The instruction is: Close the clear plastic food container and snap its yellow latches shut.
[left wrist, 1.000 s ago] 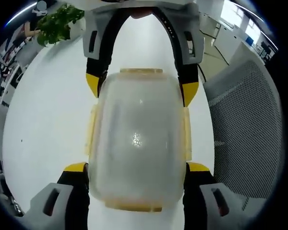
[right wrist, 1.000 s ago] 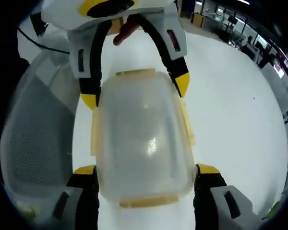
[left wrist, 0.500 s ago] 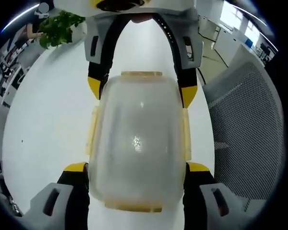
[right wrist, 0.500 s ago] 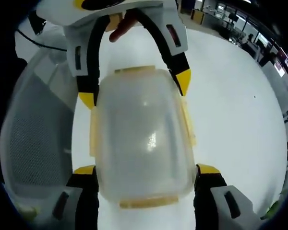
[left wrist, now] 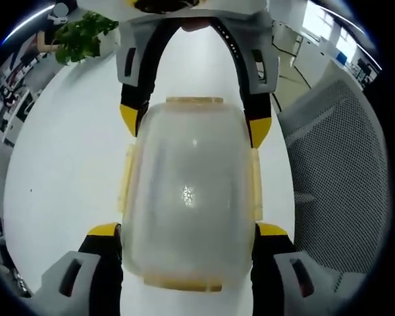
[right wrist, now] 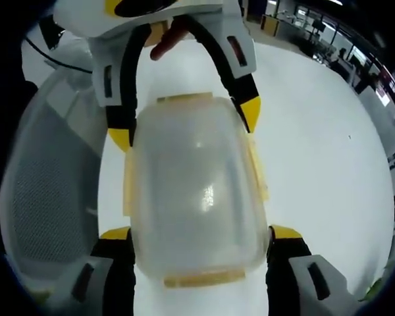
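A clear plastic food container (left wrist: 187,197) with its lid on lies upside-looking and frosted over the white table (left wrist: 59,171), held between both grippers. Pale yellow latches lie flat along its sides (left wrist: 126,178) and ends (left wrist: 194,101). My left gripper (left wrist: 187,230) clasps the near end, its yellow-tipped jaws pressed to both sides. The right gripper (left wrist: 194,124) clasps the far end from above. In the right gripper view the same container (right wrist: 197,197) sits between my right gripper (right wrist: 201,234) at the bottom and the left gripper (right wrist: 184,125) at the top.
A grey mesh chair back (left wrist: 336,178) stands close beside the table, also seen as the mesh chair (right wrist: 46,191). A green plant (left wrist: 82,36) is at the table's far edge. A person's fingers (right wrist: 168,39) show behind the left gripper. Office desks lie beyond.
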A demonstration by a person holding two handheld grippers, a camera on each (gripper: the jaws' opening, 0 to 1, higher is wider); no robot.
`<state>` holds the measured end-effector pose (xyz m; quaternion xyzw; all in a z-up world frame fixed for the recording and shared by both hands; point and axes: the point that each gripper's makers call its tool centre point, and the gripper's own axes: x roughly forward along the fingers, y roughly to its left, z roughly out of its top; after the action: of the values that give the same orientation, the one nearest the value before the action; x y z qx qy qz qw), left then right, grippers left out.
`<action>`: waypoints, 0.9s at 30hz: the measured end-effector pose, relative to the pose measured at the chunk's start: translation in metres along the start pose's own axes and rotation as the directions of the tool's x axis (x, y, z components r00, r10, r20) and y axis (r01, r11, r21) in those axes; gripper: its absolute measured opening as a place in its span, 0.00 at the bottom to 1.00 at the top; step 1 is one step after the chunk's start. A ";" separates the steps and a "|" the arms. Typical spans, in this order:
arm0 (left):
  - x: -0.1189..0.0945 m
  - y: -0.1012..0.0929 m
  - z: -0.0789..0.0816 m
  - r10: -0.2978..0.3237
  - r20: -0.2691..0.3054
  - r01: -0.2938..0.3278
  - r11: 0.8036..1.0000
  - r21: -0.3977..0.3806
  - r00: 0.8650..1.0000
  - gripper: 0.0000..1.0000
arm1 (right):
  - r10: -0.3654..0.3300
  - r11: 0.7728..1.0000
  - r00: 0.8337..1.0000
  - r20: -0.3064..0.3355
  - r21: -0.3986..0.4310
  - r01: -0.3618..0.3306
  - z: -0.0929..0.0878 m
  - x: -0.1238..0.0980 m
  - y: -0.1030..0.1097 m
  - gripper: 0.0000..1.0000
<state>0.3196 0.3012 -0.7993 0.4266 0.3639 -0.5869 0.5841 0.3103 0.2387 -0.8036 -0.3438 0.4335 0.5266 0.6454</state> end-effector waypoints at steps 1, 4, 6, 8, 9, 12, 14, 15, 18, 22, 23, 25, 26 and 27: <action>-0.001 0.000 -0.002 0.001 -0.003 -0.001 1.000 -0.001 1.000 0.80 | 0.000 1.000 1.000 0.001 -0.001 0.000 0.002 0.001 0.000 0.83; -0.003 0.000 -0.008 0.002 -0.006 -0.002 1.000 -0.005 1.000 0.80 | 0.001 1.000 1.000 0.001 -0.006 -0.001 0.007 0.003 0.000 0.83; -0.004 0.000 -0.011 0.004 -0.008 -0.004 1.000 -0.009 1.000 0.81 | 0.002 1.000 1.000 -0.002 -0.009 -0.002 0.011 0.005 0.000 0.83; -0.006 0.001 -0.014 0.005 -0.010 -0.005 1.000 -0.012 1.000 0.81 | 0.003 1.000 1.000 -0.002 -0.012 -0.003 0.014 0.006 0.000 0.83; -0.006 0.001 -0.017 0.006 -0.010 -0.006 1.000 -0.014 1.000 0.81 | 0.003 1.000 1.000 -0.003 -0.014 -0.004 0.015 0.007 0.000 0.83; -0.008 0.000 -0.022 0.008 -0.010 -0.008 1.000 -0.018 1.000 0.81 | 0.004 1.000 1.000 -0.004 -0.017 -0.004 0.021 0.009 0.002 0.83; -0.009 0.001 -0.026 0.009 -0.010 -0.009 1.000 -0.020 1.000 0.81 | 0.004 1.000 1.000 -0.003 -0.018 -0.004 0.024 0.011 0.002 0.83; -0.010 0.001 -0.027 0.010 -0.009 -0.010 1.000 -0.020 1.000 0.81 | 0.004 1.000 1.000 -0.005 -0.018 -0.004 0.026 0.012 0.002 0.83; -0.012 0.001 -0.033 0.009 -0.004 -0.009 1.000 -0.020 1.000 0.81 | 0.005 1.000 1.000 -0.007 -0.017 -0.006 0.032 0.015 0.002 0.83; -0.015 0.000 -0.041 0.009 -0.011 -0.009 1.000 -0.022 1.000 0.81 | 0.006 1.000 1.000 -0.007 -0.019 -0.006 0.040 0.018 0.004 0.83; -0.015 0.000 -0.043 0.009 -0.013 -0.009 1.000 -0.023 1.000 0.81 | 0.006 1.000 1.000 -0.008 -0.019 -0.007 0.041 0.019 0.005 0.83; -0.017 0.000 -0.047 0.009 -0.016 -0.010 1.000 -0.024 1.000 0.81 | 0.006 1.000 1.000 -0.009 -0.020 -0.006 0.044 0.021 0.005 0.83; -0.017 0.000 -0.049 0.010 -0.017 -0.010 1.000 -0.024 1.000 0.81 | 0.005 1.000 1.000 -0.009 -0.020 -0.005 0.047 0.022 0.006 0.83; -0.019 0.000 -0.051 0.010 -0.018 -0.011 1.000 -0.024 1.000 0.81 | 0.005 1.000 1.000 -0.009 -0.018 -0.005 0.048 0.022 0.006 0.83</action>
<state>0.3225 0.3552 -0.8010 0.4265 0.3738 -0.5756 0.5891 0.3156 0.2915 -0.8054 -0.3510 0.4323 0.5307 0.6390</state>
